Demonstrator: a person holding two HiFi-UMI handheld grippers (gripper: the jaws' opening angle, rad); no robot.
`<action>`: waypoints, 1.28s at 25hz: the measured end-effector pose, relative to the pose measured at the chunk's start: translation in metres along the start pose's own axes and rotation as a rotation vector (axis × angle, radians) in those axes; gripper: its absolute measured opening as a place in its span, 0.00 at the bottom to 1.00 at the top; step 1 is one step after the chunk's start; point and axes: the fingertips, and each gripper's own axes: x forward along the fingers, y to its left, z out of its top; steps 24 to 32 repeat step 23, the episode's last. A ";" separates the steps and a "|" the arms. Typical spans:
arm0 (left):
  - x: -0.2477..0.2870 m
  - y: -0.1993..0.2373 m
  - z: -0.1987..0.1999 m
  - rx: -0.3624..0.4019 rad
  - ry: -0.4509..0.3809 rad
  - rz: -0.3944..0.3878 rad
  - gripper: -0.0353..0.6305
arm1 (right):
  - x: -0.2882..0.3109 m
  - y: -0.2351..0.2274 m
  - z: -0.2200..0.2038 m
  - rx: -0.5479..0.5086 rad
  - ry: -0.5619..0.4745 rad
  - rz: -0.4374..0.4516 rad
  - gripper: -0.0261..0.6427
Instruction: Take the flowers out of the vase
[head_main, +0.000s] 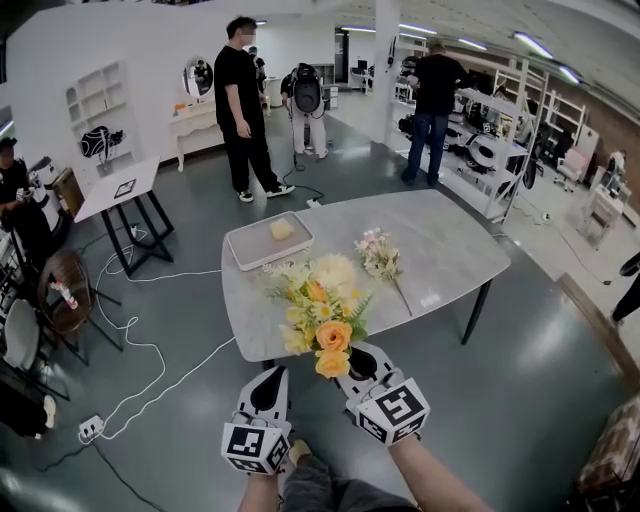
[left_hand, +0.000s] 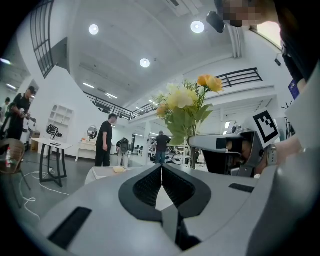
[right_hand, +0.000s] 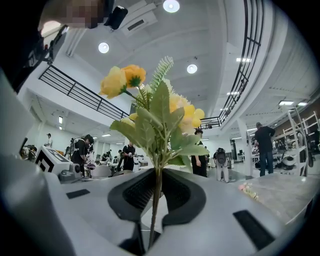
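Grey right tool (head_main: 362, 366), nearest to the person, is closed narrow on the thin green stem (right_hand: 155, 200) of the yellow and orange bouquet (head_main: 320, 300). The pads press the stem from both sides, and the blooms stand upright above. Left tool (head_main: 272, 380) is just beside it, jaws fully together, nothing btw them. Farther off, on the marble desk (head_main: 450, 250), a pink flower bunch (head_main: 380, 255) lies flat. Left of it is a white tray (head_main: 243, 255) w/ a yellowish thing (head_main: 281, 229) inside.

Yellow, orange and cream flowers (head_main: 320, 300) with green leaves in the grey right tongs (head_main: 352, 365); beyond them, a pale pink bunch (head_main: 378, 253) on a grey table (head_main: 450, 250).
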 end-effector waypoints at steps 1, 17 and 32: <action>0.000 0.000 0.000 0.001 0.000 0.000 0.07 | 0.000 0.000 0.000 0.000 -0.002 0.002 0.12; -0.006 0.003 0.005 0.009 -0.006 0.007 0.07 | 0.001 0.005 0.001 0.011 -0.014 0.004 0.12; -0.004 0.001 0.001 0.011 0.000 0.005 0.07 | 0.000 0.002 0.001 0.013 -0.025 0.009 0.12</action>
